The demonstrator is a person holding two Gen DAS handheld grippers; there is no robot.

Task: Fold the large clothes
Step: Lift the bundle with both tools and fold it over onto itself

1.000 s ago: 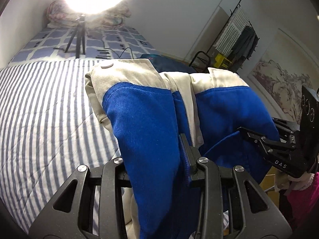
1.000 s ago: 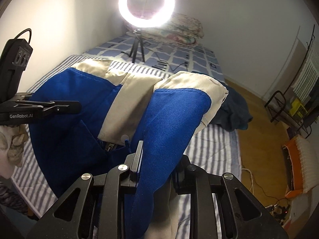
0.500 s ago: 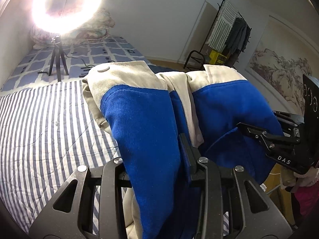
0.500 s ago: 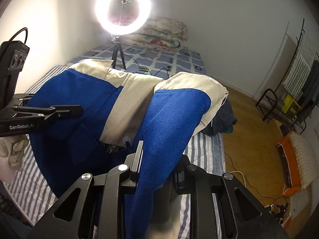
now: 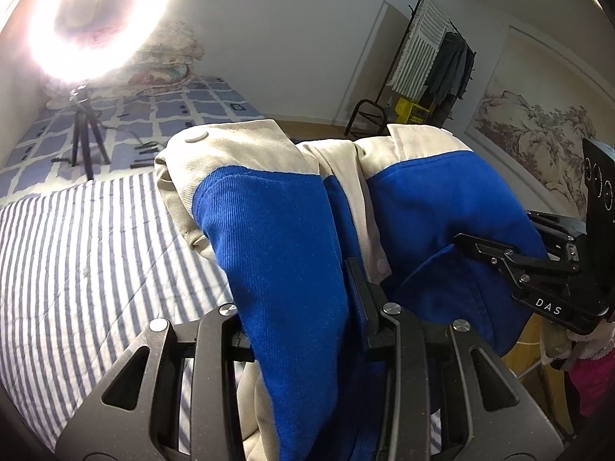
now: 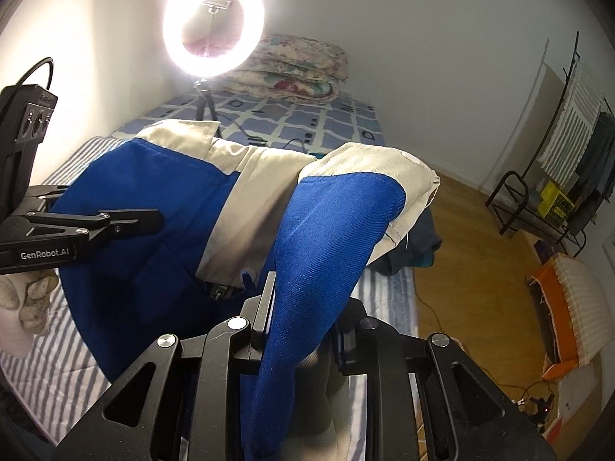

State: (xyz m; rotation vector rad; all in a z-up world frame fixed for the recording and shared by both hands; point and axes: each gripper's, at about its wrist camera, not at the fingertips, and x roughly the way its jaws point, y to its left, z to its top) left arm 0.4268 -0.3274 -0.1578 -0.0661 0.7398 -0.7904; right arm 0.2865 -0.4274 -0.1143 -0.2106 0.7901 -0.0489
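The jacket (image 5: pixel 284 261), blue with beige cuffs and trim, hangs lifted over the near part of the bed (image 5: pixel 88 253), stretched between the two grippers. The left gripper (image 5: pixel 303 307) pinches one blue sleeve, the cloth bunched thick between its jaws and spilling down in front of the camera. The right gripper (image 6: pixel 303 311) pinches the other sleeve the same way, its jaws closed on a fold of blue fabric. Each sleeve runs away from its gripper and bends over at a beige cuff; a round snap shows on the left cuff. The jacket body sags between the sleeves, with a beige placket down its middle.

In the left view the right gripper (image 5: pixel 465 240) shows at the right edge, its tips against blue cloth. In the right view the left gripper (image 6: pixel 153 221) shows at the left, with a gloved hand (image 6: pixel 27 303) under it.

A ring light (image 6: pixel 214 25) on a tripod stands on the far part of the bed, before folded quilts (image 6: pixel 292 69). A clothes rack (image 5: pixel 434 57) stands by the far right wall
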